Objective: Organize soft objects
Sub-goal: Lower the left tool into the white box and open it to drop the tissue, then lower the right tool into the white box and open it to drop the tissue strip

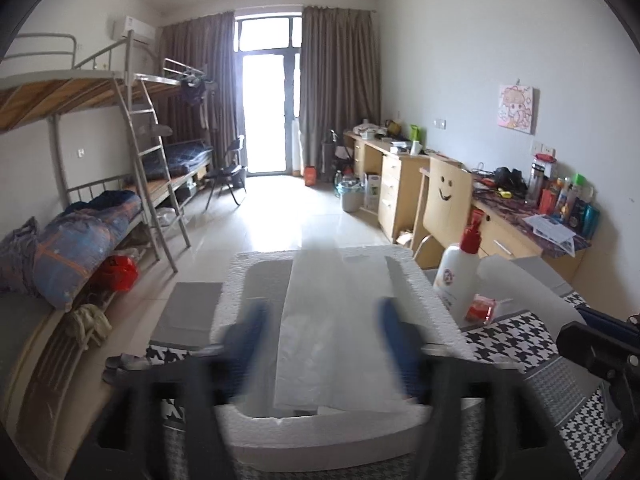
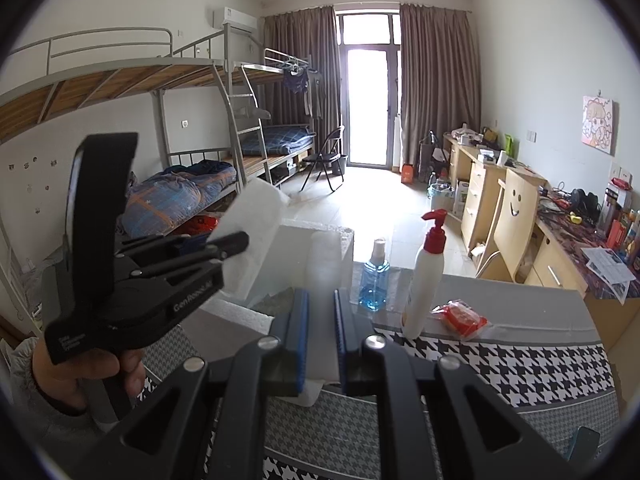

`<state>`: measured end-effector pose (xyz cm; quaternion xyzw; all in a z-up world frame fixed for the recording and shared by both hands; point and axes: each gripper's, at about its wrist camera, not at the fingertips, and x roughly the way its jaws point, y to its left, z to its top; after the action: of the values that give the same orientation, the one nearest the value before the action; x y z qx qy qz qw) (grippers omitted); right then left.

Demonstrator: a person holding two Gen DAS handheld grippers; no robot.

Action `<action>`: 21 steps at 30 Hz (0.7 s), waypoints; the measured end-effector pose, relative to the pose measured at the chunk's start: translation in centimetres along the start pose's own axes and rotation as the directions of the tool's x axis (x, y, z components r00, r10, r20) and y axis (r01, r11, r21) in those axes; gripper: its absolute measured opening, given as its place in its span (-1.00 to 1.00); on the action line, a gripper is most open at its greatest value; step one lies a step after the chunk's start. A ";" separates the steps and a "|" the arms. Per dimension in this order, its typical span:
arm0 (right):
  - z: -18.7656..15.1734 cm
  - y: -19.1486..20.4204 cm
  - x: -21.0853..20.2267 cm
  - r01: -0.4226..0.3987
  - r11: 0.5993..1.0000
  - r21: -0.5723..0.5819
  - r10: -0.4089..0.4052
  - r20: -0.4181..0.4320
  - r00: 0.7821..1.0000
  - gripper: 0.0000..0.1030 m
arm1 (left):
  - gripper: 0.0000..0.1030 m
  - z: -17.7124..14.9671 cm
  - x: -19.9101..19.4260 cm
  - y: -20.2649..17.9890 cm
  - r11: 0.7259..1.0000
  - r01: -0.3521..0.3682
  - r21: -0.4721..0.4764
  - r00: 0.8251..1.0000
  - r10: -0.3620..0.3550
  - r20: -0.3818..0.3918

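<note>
A flat white plastic bag (image 1: pixel 336 320) lies across the open white foam box (image 1: pixel 240 280) on the table. My left gripper (image 1: pixel 320 332) hovers over the box with its blurred blue fingers (image 1: pixel 248 336) wide apart on either side of the bag, open. In the right wrist view the left gripper's black body (image 2: pixel 120 256) is at the left, with white sheet (image 2: pixel 252 236) beyond its tip. My right gripper (image 2: pixel 321 332) has its blue pads (image 2: pixel 300 336) narrowly apart around another blurred white sheet (image 2: pixel 322 272) that rises between them.
A white pump bottle with a red top (image 2: pixel 426 280), a blue spray bottle (image 2: pixel 375 276) and a red packet (image 2: pixel 464 318) stand on the houndstooth-cloth table (image 2: pixel 500 364). Bunk beds with bedding line the left wall, desks and a chair the right.
</note>
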<state>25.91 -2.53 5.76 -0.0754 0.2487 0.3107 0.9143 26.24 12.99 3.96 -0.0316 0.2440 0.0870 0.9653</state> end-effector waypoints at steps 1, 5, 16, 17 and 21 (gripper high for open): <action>0.1 0.1 0.1 0.003 1.000 -0.002 -0.003 -0.001 1.000 -0.70 | 0.72 -0.2 -0.6 0.3 1.000 -0.002 -0.007 1.000 0.002 0.025; 0.2 0.1 0.3 0.015 1.000 -0.008 -0.015 0.000 1.000 -0.70 | 0.78 -0.2 -1.9 1.1 1.000 -0.011 -0.023 0.999 0.012 0.044; 1.6 0.6 1.7 -0.015 1.000 0.002 0.015 -0.016 1.000 -0.70 | 0.98 -0.4 -3.8 2.5 0.997 -0.053 -0.051 0.994 0.058 0.096; 1.8 0.8 1.8 -0.024 1.000 0.001 0.024 -0.018 1.000 -0.70 | 0.98 -0.5 -3.8 2.7 0.997 -0.055 -0.053 0.994 0.060 0.094; 2.1 1.2 2.4 -0.034 0.999 -0.010 0.033 -0.018 0.999 -0.70 | 0.98 -0.8 -4.0 3.5 0.996 -0.065 -0.064 0.993 0.070 0.090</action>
<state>27.72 0.30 6.39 -0.0786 0.2566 0.3265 0.9063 21.80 15.71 5.08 -0.0489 0.1974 0.1283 0.9707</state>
